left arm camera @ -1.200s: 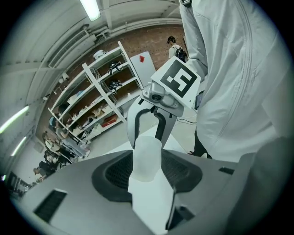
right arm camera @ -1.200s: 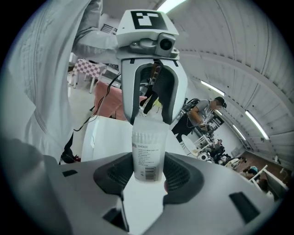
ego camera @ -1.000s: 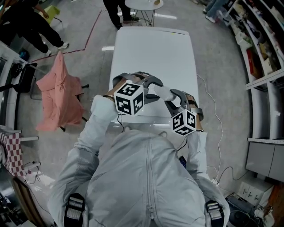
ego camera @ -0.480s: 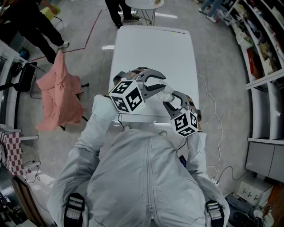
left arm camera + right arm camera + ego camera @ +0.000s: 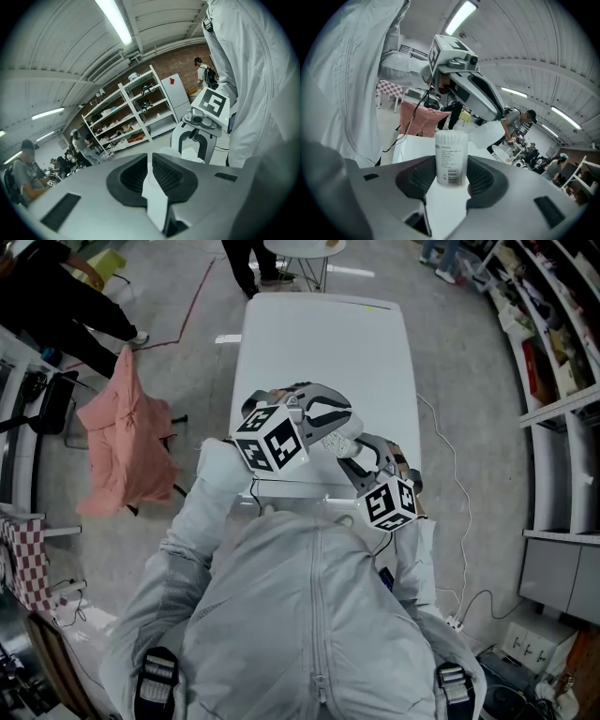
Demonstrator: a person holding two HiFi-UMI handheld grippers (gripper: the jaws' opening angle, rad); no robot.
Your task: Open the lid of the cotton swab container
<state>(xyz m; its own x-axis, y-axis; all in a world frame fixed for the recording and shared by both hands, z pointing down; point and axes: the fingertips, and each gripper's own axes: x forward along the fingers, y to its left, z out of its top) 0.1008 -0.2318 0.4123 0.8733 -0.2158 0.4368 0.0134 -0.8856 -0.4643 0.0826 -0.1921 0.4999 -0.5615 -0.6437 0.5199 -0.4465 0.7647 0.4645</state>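
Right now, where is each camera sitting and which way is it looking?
Head view: on the person's head, looking steeply down at the white table; the grey suit, left gripper and right gripper show.
Left gripper view: rides the left gripper, looks along its closing jaws, the lid at their tips, toward the shelves; suit at right.
Right gripper view: rides the right gripper, looks along jaws clamping the cotton swab container; suit at left.
Shared: each gripper view shows the other gripper; head view shows both.
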